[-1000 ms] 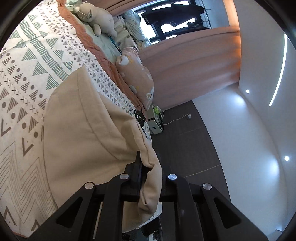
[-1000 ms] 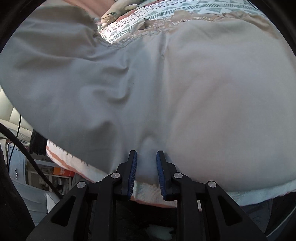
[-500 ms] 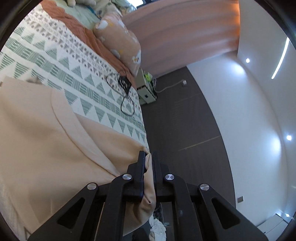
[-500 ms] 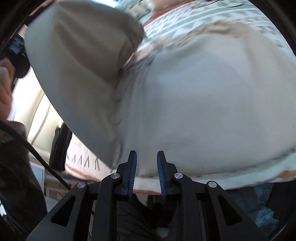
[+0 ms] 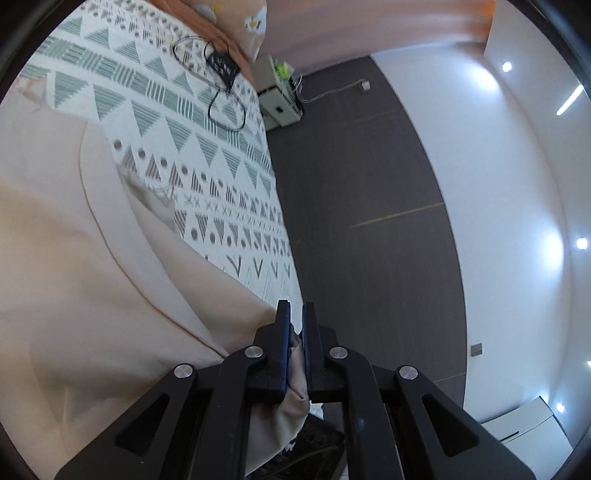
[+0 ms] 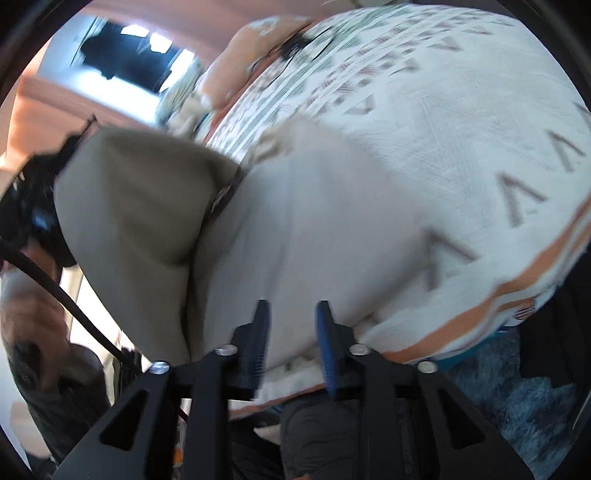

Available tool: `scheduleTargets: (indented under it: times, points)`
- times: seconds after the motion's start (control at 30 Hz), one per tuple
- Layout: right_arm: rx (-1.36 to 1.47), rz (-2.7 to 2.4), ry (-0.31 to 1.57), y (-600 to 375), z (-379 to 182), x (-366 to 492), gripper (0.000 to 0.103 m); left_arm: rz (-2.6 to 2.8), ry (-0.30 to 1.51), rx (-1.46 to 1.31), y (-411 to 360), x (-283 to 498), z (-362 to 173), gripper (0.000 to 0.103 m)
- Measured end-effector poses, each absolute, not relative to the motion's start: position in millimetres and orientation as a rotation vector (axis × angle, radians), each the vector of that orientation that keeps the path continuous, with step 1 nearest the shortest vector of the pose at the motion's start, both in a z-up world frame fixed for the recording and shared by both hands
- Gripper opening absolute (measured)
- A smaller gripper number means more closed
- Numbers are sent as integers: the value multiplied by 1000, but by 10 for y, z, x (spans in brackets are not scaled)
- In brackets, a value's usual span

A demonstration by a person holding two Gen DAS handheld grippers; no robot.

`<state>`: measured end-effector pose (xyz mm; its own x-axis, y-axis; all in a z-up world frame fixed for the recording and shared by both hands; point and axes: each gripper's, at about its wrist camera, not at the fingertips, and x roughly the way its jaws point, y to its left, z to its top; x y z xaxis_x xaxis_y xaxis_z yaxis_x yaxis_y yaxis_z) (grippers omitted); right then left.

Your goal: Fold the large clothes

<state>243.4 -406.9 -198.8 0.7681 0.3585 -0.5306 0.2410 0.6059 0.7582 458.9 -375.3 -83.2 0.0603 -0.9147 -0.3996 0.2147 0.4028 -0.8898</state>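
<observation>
A large beige garment [image 5: 85, 280] lies spread on the patterned bedspread [image 5: 207, 147]. My left gripper [image 5: 295, 325] is shut on a bunched corner of the garment at the bed's right edge. In the right wrist view the same garment [image 6: 314, 229] lies on the bed, with one part [image 6: 133, 206] lifted and folded over at the left. My right gripper [image 6: 291, 325] is open at the garment's near edge, with cloth between and below its jaws but not gripped.
A black cable and charger [image 5: 221, 70] lie on the bedspread near an orange pillow [image 5: 243, 18]. Dark floor [image 5: 369, 206] and a white box [image 5: 277, 103] are beside the bed. A blue rug [image 6: 517, 391] lies below the bed edge.
My left gripper has carried its garment corner across toward the bed's edge. My right gripper has opened wider and the view has swung, showing more bare bedspread.
</observation>
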Motion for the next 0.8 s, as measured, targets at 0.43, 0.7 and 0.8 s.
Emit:
scheduleTargets:
  times: [0.43, 0.7, 0.8]
  points:
    - [1037, 97, 645, -4340, -2092, 2065, 79, -988, 1317, -605, -3912, 4468, -970, 10]
    - [1032, 166, 666, -4250, -2191, 2488, 79, -823, 1269, -615, -3143, 4588, -1061, 10]
    - [1038, 167, 687, -4220, -2241, 2659, 79, -752, 1246, -621, -2787, 4613, -1111, 10]
